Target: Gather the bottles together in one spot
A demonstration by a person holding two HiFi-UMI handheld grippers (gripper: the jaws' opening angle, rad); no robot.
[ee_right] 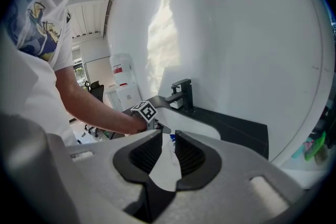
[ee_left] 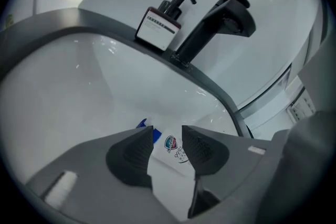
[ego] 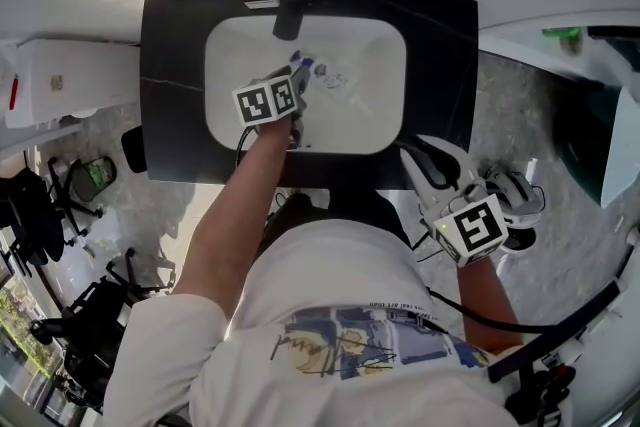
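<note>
One bottle (ee_left: 172,145) (blue cap, printed label) lies in the white basin (ee_left: 63,107), in line with the gap of the left gripper (ee_left: 167,132) and about at its tips. The jaws stand apart on either side of it, not pressing it. The right gripper (ee_right: 168,139) has its jaws parted narrowly on nothing, the basin well beyond their tips.

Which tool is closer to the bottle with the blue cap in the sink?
Left. The left tool is down in the sink with the bottle between its open jaws. The right tool hangs outside the counter, by the person's side.
</note>
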